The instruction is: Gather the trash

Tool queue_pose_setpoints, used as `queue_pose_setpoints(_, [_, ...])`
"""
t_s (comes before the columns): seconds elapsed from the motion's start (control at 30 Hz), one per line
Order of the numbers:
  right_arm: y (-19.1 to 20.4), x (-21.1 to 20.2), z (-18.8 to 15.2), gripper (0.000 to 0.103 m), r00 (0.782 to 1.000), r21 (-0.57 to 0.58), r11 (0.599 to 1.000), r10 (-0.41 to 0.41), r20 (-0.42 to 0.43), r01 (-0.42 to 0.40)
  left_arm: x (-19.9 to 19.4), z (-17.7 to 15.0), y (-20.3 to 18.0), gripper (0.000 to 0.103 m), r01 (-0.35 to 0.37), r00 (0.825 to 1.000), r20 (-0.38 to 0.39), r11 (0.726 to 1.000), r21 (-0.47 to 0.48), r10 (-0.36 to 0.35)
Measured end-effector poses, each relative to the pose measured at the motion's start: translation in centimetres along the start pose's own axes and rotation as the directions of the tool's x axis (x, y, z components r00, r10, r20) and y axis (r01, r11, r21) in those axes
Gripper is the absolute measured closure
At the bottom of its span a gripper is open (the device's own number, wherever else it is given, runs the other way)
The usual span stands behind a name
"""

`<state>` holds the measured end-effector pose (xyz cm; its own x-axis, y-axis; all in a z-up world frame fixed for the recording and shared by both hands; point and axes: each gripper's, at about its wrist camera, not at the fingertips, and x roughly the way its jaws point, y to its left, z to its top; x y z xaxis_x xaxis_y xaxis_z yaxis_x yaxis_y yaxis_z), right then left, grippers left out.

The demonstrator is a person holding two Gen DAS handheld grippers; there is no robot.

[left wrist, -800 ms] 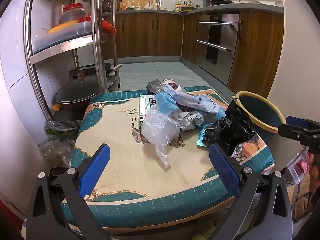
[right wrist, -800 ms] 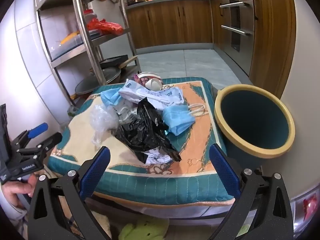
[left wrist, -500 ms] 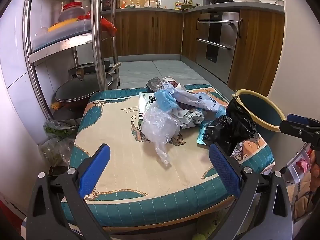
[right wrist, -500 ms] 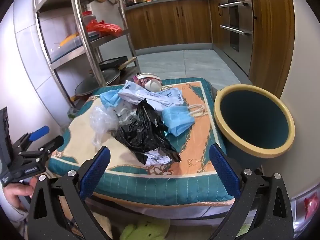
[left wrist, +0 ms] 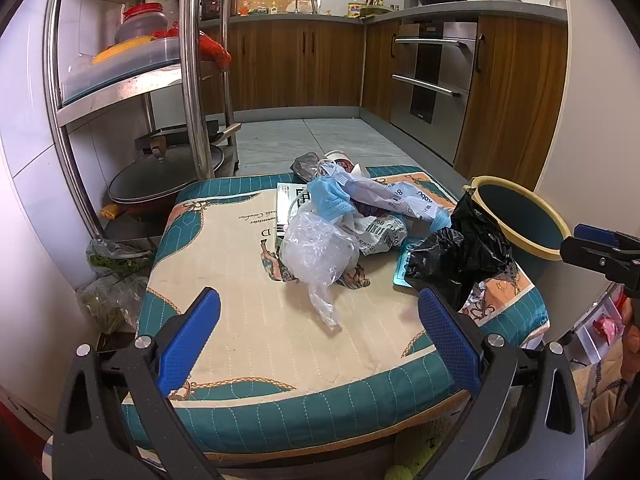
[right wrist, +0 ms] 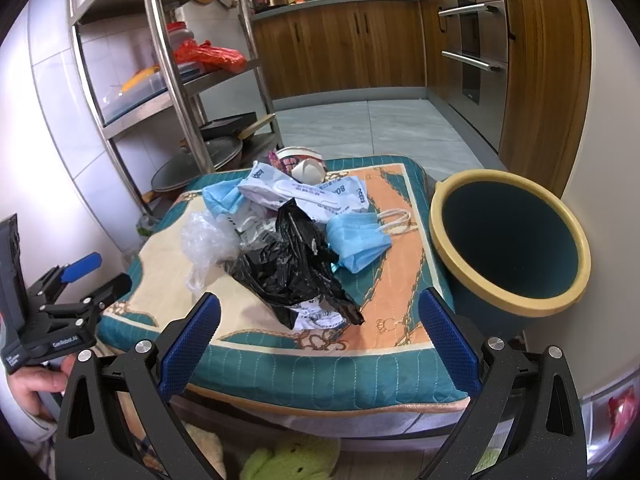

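Two grippers, both with jaws spread wide and nothing between them. The left gripper point(left wrist: 320, 344) hovers over the near edge of a quilted teal-and-cream cushion point(left wrist: 248, 344); the right gripper point(right wrist: 318, 340) hovers over the same cushion's near edge from the other side, pointing toward the trash heap.

Trash, heaped mid-cushion:
- crumpled clear plastic bag point(left wrist: 320, 256), on the left of the heap
- black plastic bag point(right wrist: 292, 264), crumpled, on the right of the heap, nearest the right gripper
- blue face mask point(right wrist: 358, 240) with white ear loops, just beside the black bag on the bin side
- second blue face mask point(left wrist: 330, 198), on top of the heap behind the clear bag
- white printed wipes packet point(right wrist: 308, 194), lying across the back of the heap
- paper cup point(right wrist: 298, 158) at the far edge of the cushion, partly hidden

Receptacle: teal bin with yellow rim point(right wrist: 504, 308), open and tilted toward the camera, standing against the cushion's right side.

Surroundings: steel shelf rack point(left wrist: 192, 80) to the left with a lidded wok point(left wrist: 160, 178) on its lowest level; wooden kitchen cabinets point(left wrist: 296, 64) behind.
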<state>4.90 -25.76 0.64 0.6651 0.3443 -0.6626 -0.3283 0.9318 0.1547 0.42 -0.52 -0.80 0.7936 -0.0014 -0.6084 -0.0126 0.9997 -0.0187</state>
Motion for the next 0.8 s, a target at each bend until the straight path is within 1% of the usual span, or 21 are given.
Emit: queue_pose_setpoints(0.8, [-0.01,-0.03,0.0,0.005,1.0,0.002,1.0,0.0,0.0,0.0,0.06,-0.04,0.26,0.005,0.012,1.0,-0.007,1.0,-0.004,-0.012])
